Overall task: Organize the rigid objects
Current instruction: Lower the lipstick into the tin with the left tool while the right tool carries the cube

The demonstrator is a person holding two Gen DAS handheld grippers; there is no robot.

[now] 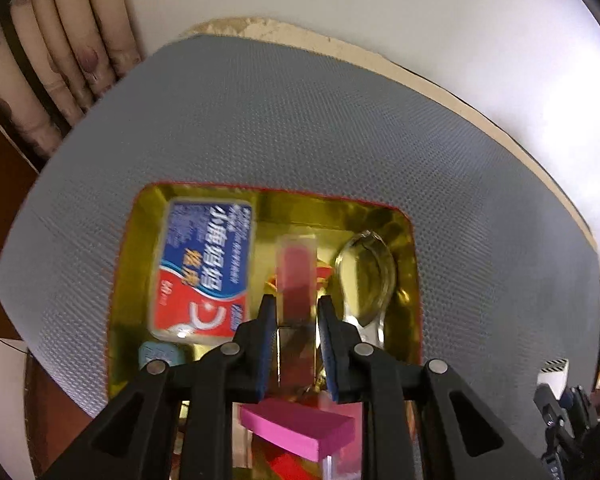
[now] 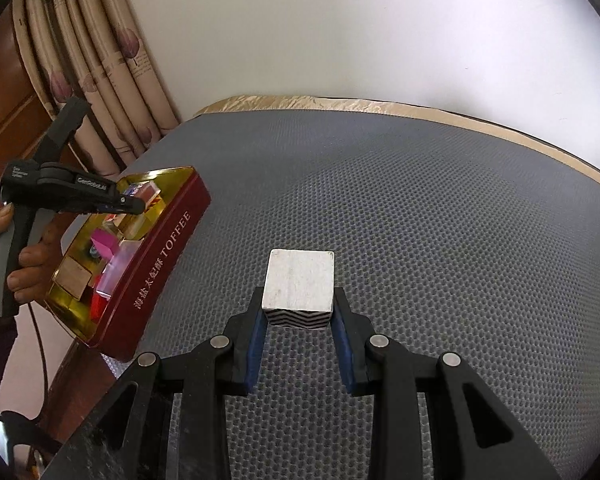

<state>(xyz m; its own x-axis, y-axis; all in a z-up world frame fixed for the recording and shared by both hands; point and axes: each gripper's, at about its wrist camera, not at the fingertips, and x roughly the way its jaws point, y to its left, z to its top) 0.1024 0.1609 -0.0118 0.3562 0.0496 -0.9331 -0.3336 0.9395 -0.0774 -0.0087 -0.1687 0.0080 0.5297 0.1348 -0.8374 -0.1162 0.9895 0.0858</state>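
Block [image 2: 299, 288], white on top with black zigzag stripes on its side, sits low in the middle of the right wrist view, squeezed between the right gripper's [image 2: 299, 322] blue pads by its flat sides. It looks hard and light, so it should not squash. Up at the left, the left gripper [image 1: 292, 312] pinches a clear pink piece [image 1: 296, 276] over the tin [image 2: 168, 248].

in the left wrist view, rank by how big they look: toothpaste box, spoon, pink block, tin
1. Tin, holding the others.
2. Toothpaste box.
3. Spoon and pink block: unsure. They look similar, the block sits nearer the camera, and the gripper hides part of each.
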